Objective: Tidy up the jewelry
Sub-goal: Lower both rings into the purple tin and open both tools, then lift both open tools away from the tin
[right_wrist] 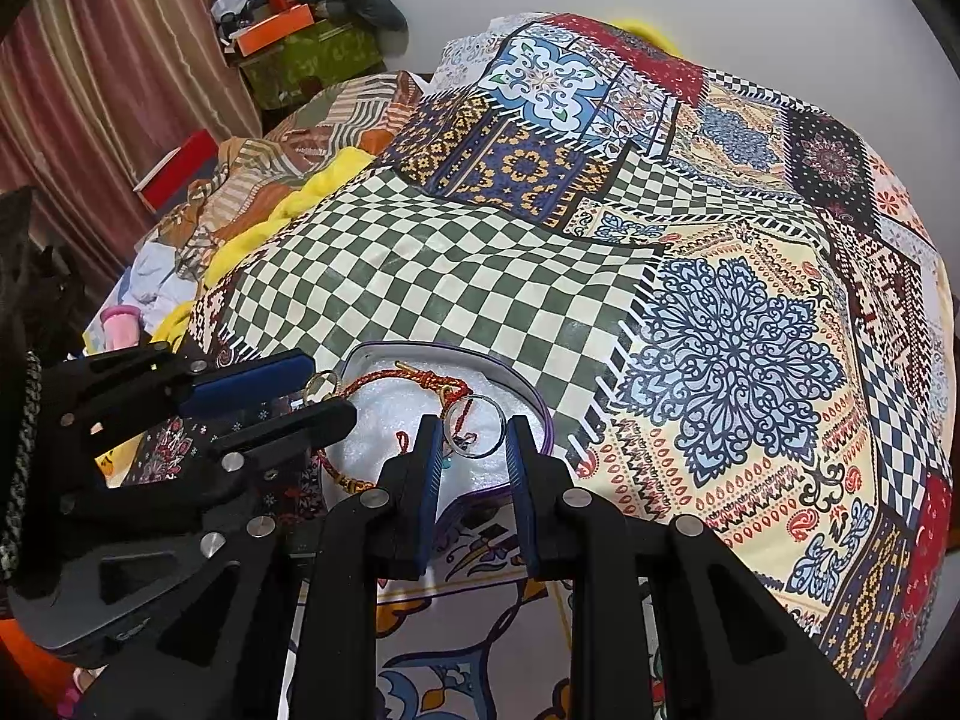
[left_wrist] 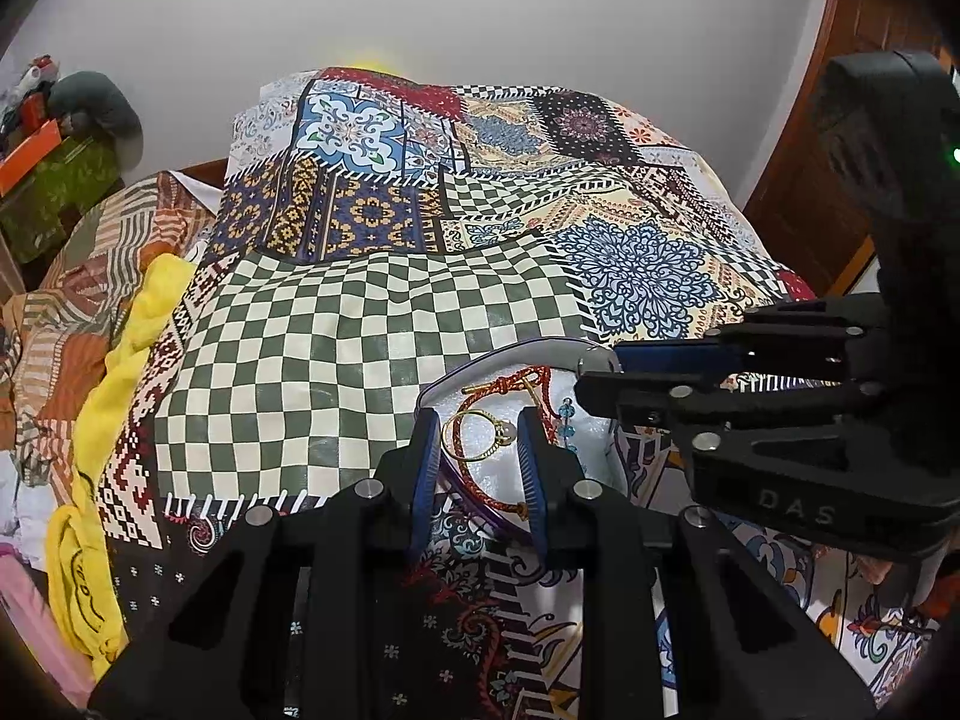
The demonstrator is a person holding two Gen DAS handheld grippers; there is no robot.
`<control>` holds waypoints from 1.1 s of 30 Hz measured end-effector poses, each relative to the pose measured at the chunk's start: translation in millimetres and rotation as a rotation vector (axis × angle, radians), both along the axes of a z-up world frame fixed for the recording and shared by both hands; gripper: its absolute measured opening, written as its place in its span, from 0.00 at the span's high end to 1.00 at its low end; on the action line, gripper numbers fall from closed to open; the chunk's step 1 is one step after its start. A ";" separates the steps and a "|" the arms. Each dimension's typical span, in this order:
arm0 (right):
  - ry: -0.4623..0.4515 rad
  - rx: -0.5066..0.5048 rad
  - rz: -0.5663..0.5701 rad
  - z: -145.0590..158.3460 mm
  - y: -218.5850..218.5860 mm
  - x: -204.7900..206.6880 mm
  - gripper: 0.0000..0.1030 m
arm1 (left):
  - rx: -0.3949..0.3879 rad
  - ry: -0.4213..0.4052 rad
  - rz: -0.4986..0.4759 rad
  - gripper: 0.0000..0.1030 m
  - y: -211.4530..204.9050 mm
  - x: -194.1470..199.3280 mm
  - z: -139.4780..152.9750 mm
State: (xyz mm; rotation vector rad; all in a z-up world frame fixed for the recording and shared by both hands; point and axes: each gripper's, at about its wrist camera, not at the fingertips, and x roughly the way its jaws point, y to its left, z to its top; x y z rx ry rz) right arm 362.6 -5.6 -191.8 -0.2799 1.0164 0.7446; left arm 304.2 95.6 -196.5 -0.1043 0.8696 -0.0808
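A purple-rimmed box (left_wrist: 510, 354) (right_wrist: 420, 349) lined with white foam lies on the patterned bedspread. A red and gold cord bracelet (left_wrist: 504, 387) (right_wrist: 420, 381) and some blue beads (left_wrist: 566, 414) lie in it. My left gripper (left_wrist: 477, 420) (right_wrist: 327, 390) is over the box's near-left edge, shut on a gold ring (left_wrist: 507, 432) (right_wrist: 318, 383) that carries a small stone. My right gripper (right_wrist: 472, 423) (left_wrist: 594, 369) hangs over the box's right side, shut on a plain silver ring (right_wrist: 474, 397) (left_wrist: 597, 363). Both rings are held just above the foam.
The patchwork bedspread (left_wrist: 372, 324) covers the whole bed. A yellow cloth (left_wrist: 126, 360) and striped bedding (right_wrist: 336, 114) lie along the left side. Green and orange boxes (right_wrist: 300, 42) stand by the far wall, a curtain (right_wrist: 90, 90) hangs on the left, and a wooden door (left_wrist: 840, 138) is at the right.
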 end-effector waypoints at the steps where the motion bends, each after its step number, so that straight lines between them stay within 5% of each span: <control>1: 0.002 0.000 0.002 -0.6 0.7 -0.2 0.81 | 0.006 -0.001 -0.002 0.75 -0.7 -1.0 0.5; 6: 0.006 -0.002 0.009 -2.5 4.0 -0.7 0.81 | 0.014 -0.010 0.004 0.64 1.1 -8.1 3.3; 21: -0.007 -0.047 0.026 -1.2 9.1 -8.0 0.79 | 0.039 -0.021 0.075 0.64 21.3 -29.0 14.5; 33: -0.097 -0.015 -0.013 39.6 -20.6 -32.7 0.79 | 0.056 -0.061 0.062 0.64 5.4 -46.2 44.5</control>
